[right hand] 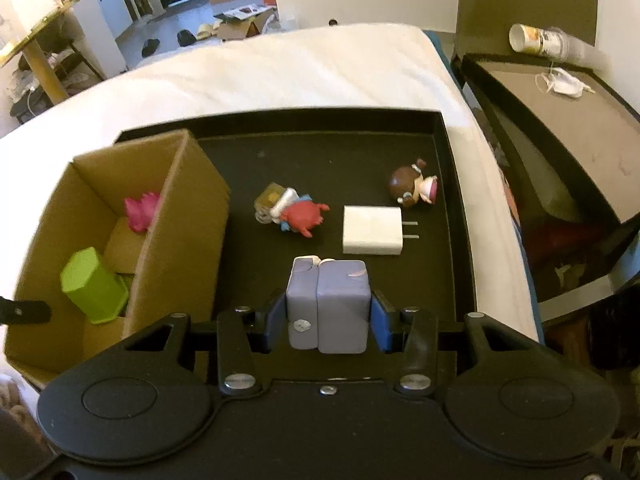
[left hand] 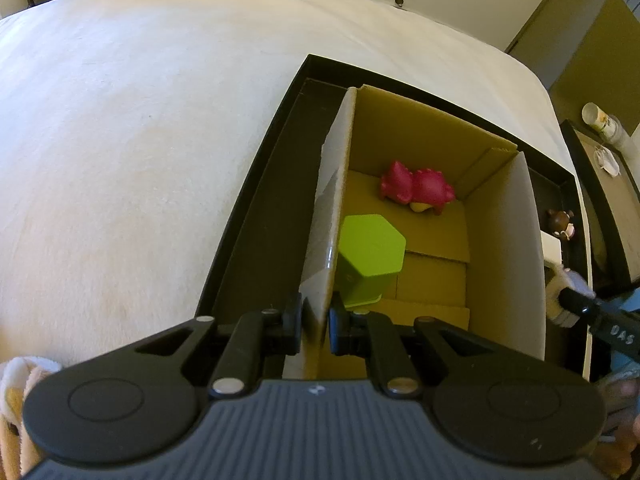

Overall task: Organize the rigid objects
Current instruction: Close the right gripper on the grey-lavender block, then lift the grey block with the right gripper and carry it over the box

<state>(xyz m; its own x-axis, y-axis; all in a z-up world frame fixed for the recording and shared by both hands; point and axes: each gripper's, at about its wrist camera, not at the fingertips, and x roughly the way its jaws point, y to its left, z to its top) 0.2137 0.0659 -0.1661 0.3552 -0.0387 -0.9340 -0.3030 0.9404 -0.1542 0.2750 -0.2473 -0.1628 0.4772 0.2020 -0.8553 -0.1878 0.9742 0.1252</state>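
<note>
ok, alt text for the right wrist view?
The right gripper is shut on a lavender block above a black tray on a white bed. On the tray lie a white charger, a red toy figure and a brown-haired doll; at left, a cardboard box holds a green hexagonal block and a pink toy.

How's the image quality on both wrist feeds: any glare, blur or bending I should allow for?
Left wrist: strong fisheye bowing of the bed; a glare streak on the cardboard box wall gripped by the left gripper; dim, yellowish light. Right wrist: purple block in the right gripper sharp; the paper cup smeared near the edge.
</note>
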